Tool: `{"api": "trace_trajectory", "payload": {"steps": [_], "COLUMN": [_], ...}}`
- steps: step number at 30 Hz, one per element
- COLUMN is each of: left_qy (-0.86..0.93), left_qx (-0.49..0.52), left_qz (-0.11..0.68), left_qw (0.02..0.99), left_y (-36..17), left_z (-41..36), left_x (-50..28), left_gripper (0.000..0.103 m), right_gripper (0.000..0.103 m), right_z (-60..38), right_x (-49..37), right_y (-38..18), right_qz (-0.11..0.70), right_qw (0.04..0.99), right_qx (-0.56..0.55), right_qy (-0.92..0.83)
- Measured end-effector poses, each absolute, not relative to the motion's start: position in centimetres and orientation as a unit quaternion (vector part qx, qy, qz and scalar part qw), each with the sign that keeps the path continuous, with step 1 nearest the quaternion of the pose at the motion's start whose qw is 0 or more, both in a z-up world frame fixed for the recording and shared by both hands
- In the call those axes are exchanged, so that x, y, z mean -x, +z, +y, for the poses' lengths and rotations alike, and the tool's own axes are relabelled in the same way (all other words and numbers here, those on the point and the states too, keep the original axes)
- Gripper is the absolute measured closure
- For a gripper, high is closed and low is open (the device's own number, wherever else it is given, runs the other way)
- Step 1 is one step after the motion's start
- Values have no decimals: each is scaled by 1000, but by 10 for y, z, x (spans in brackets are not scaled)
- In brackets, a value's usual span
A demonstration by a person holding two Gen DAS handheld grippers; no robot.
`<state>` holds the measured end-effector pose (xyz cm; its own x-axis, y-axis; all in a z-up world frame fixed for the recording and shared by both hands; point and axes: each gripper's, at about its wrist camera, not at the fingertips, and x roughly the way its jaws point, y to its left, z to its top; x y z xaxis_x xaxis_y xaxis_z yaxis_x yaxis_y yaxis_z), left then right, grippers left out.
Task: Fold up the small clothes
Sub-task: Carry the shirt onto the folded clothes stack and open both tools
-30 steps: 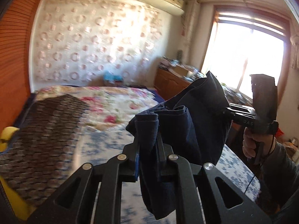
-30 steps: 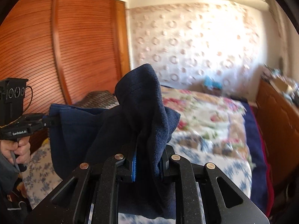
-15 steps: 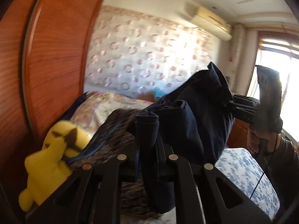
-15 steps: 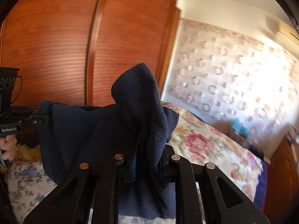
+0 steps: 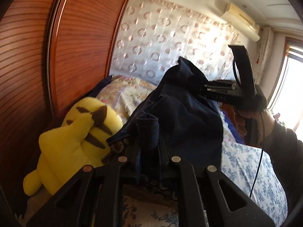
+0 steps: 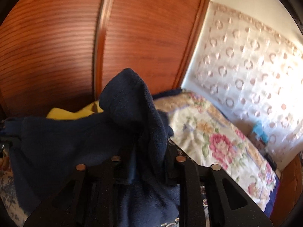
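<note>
A small dark navy garment (image 5: 181, 117) hangs in the air between both grippers, above the bed. My left gripper (image 5: 148, 147) is shut on one bunched corner of it. My right gripper (image 6: 149, 151) is shut on the other corner, which stands up in a fold (image 6: 130, 94) above its fingers. In the left wrist view the right gripper (image 5: 202, 89) shows at the right, held by a hand, with the cloth stretched from it. The garment's lower part sags between the two grips.
A yellow plush toy (image 5: 75, 138) lies at the left by the wooden wardrobe doors (image 5: 56, 56). The bed carries a floral quilt (image 6: 208, 136) and a blue-patterned sheet (image 5: 251, 172). A patterned wall (image 5: 170, 37) is behind, a window (image 5: 291, 87) at right.
Both grippers have swung left with the garment, from facing the bed and window to facing the wardrobe and plush toy. Both grips on the cloth are unchanged.
</note>
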<state>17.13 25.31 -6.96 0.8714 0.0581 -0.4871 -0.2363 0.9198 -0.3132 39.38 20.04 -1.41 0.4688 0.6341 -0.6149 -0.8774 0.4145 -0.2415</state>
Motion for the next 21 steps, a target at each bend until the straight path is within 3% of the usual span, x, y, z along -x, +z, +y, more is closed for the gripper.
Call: {"api": "trace_trajectory", "payload": {"steps": [5,11,18,21], "left_qy": [84,96,105,106], "left_qx": [180,154,113,98], "left_qz": [246,242,237,242], "left_qw": [949,953,959,959], "left_y": [-69,-58,-39,-33], "left_z": [254,247,234,228], "left_x": [-168,-161,-148,-145], "left_gripper": [86,69,49,48], "right_gripper": [54,54,54,53], "right_z": [174,147,154,153], "right_x": [-408,-396,-411,-412], "right_y": [-10,-5,-46,-54], "right_qz": [227,234,291,294], "right_qw": [845,836,826,828], "right_qx": [220,177,185,174], "right_qy": [431,464,446,444]}}
